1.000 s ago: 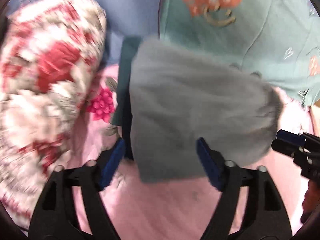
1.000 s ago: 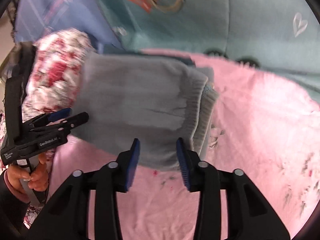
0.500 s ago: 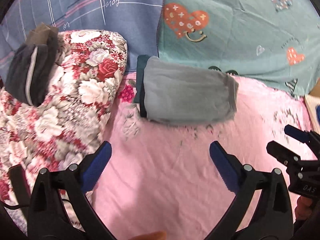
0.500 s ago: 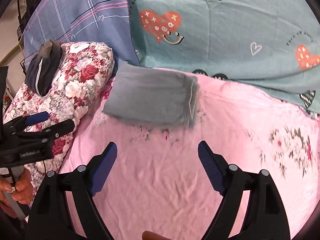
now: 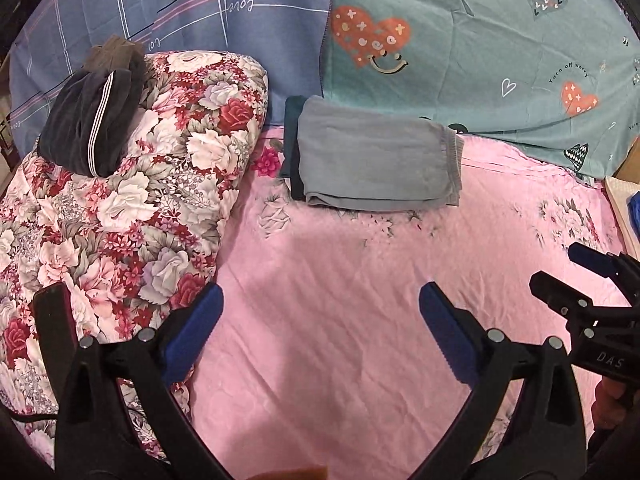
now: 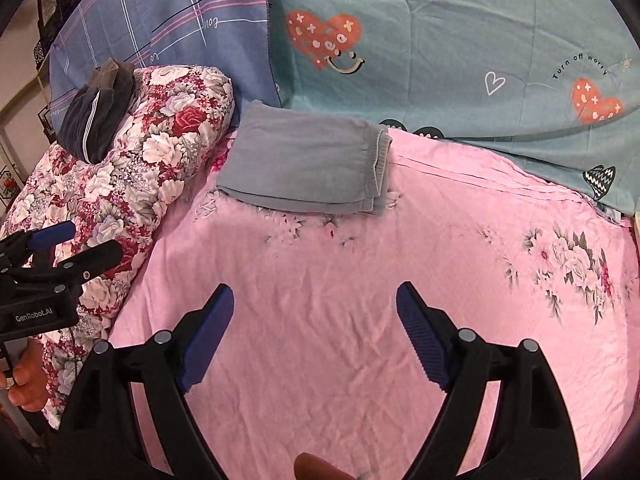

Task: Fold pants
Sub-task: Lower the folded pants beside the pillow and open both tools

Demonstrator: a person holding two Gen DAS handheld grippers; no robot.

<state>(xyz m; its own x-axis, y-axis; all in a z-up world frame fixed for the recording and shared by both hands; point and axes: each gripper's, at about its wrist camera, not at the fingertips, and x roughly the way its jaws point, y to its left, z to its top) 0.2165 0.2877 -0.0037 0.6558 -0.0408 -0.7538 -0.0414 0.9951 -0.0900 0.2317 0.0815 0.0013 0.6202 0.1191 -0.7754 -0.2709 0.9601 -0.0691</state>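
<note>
Folded grey pants (image 6: 308,164) lie on the pink sheet (image 6: 360,280), right claw (image 6: 316,340) spread empty

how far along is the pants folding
Done: the grey pants lie folded in a flat rectangle on the pink sheet, on a dark teal folded garment. In hand: nothing; left gripper and right gripper have open, empty jaws. Left: perhaps the dark garment on the floral quilt.

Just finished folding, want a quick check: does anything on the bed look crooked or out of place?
Nothing stands out. The grey pants lie folded flat on the pink sheet, atop a dark green garment. Both tongs, left and right, are open and empty.
</note>
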